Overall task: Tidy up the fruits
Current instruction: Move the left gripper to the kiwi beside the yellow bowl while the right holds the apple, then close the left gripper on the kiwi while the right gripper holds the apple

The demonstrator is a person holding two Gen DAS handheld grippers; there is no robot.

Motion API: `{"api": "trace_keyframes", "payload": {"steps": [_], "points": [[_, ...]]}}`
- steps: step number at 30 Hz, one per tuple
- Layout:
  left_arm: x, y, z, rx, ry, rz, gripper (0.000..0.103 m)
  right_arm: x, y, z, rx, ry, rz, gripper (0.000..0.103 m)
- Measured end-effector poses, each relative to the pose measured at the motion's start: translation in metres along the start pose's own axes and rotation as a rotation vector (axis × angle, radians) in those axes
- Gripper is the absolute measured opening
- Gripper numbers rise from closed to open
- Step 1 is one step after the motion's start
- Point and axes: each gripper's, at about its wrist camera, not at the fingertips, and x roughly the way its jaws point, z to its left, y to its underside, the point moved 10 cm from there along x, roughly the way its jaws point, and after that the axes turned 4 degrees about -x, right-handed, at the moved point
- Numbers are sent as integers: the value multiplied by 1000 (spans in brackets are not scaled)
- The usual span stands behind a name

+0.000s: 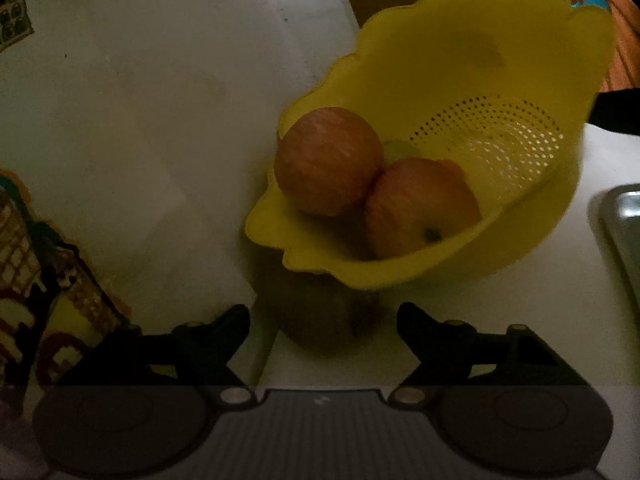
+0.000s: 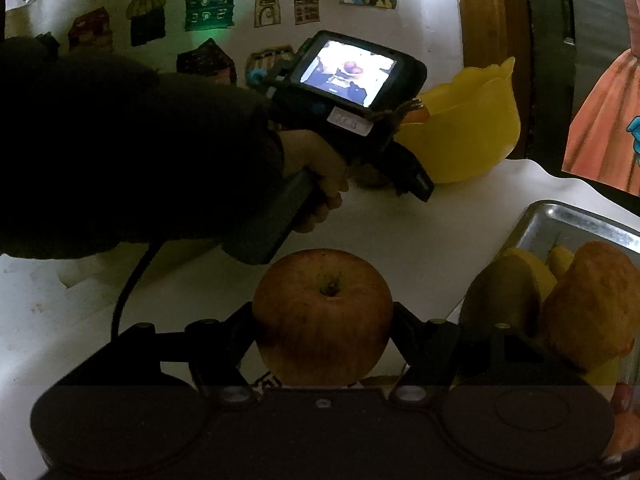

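My right gripper is clamped on a red apple, stem dimple up, both fingers pressed to its flanks, held just above the white tabletop. At two o'clock of it stands a metal tray at the tabletop's right side, its near-left corner rim close to my right finger. In the tray lie a dull green-brown fruit, an orange-skinned fruit touching it, and yellow pieces behind them; I cannot name these more exactly.

At twelve o'clock a hand in a dark sleeve holds my left gripper, which points toward the yellow colander. Its jaws stand wide apart and grip nothing. A dark, shadowed fruit sits on the tabletop between and just beyond its fingertips, tucked under the colander's scalloped near rim; I cannot tell whether the fingers touch it.

The colander holds two red apples, one at ten o'clock resting against the rim, the other touching it; the perforated floor toward two o'clock lies bare. The open tabletop stretches between apple, colander and tray.
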Motion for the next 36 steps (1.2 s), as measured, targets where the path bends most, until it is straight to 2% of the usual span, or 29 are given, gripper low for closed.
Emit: {"api": "trace_keyframes", "payload": {"steps": [3,6,7,15,24,31,36], "points": [[0,-2,-1,-7,-1,-8,83,1,-1,-1,4,3,-8,71],[4,-3,3,-26,-3,-12,67,1,-2,-3,10,5,-16,71],[6,-3,3,-39,1,-8,66,1,-3,-4,11,7,-19,71],[-8,10,10,-81,1,5,65,-3,1,-7,17,24,-16,71],[-51,50,11,-149,65,63,65,-18,-3,-11,-10,33,-34,71],[-84,72,4,-161,86,91,65,-37,-7,-16,-27,44,-68,71],[-100,71,-1,-182,98,80,65,-47,-10,-24,-25,59,-95,71]]}}
